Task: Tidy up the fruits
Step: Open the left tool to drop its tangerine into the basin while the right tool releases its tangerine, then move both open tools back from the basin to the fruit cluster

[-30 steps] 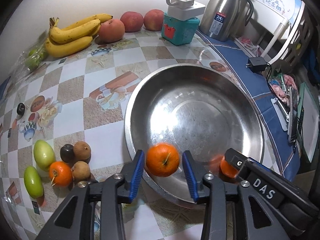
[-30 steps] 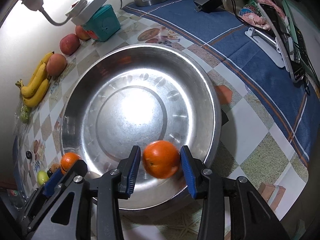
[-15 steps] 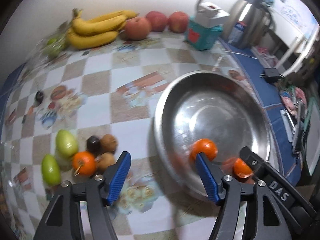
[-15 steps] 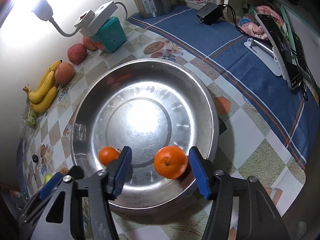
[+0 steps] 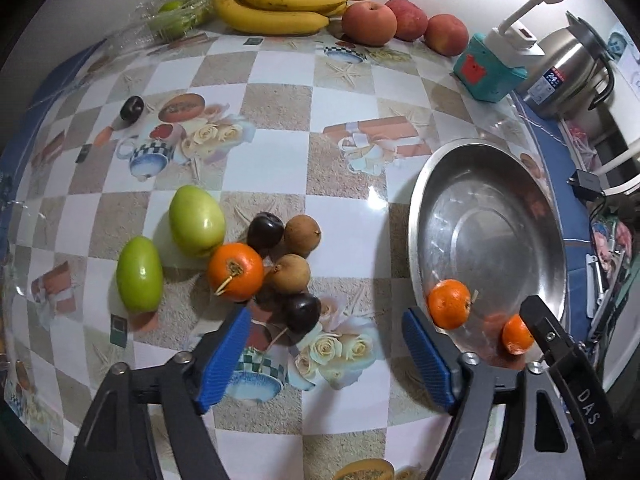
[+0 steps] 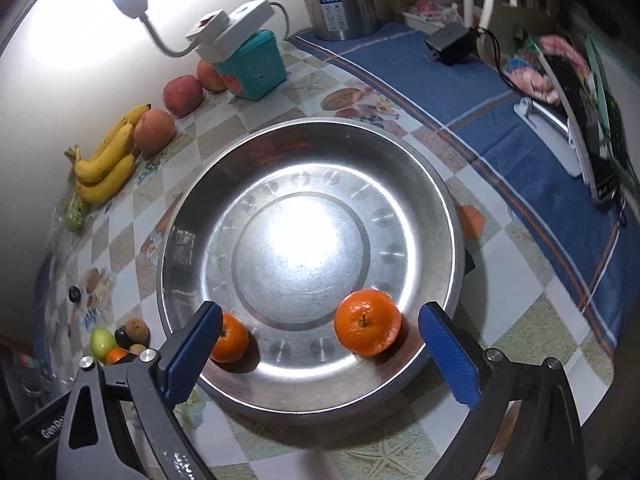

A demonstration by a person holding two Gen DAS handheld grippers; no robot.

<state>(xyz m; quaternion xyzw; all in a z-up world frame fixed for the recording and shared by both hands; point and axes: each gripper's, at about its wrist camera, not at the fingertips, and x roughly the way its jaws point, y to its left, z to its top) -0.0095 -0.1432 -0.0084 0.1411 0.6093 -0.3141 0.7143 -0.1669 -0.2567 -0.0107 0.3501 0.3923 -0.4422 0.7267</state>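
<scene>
A steel bowl (image 6: 452,216) holds two oranges, one on its near right (image 6: 367,328) and one on its near left (image 6: 228,338). My right gripper (image 6: 322,354) hovers over the bowl's near rim, its jaws opening wide; the right orange lies between them, untouched. My left gripper (image 5: 326,354) is over the table left of the bowl (image 5: 416,208), jaws opening with nothing between them. Just ahead of it lies a pile: an orange (image 5: 236,272), two green fruits (image 5: 196,220), two dark plums (image 5: 302,307) and two brown fruits (image 5: 289,273).
Bananas (image 5: 280,4) and three apples (image 5: 370,24) line the back wall, with a bag of green fruit (image 5: 172,20) to their left. A teal box (image 5: 486,74) with a power strip, a steel kettle (image 6: 344,0) and a blue cloth (image 6: 520,128) with gadgets lie right.
Both grippers let go of their oranges, which now lie in the bowl. The left gripper swung left from the bowl to the fruit pile. Both jaws spread wider.
</scene>
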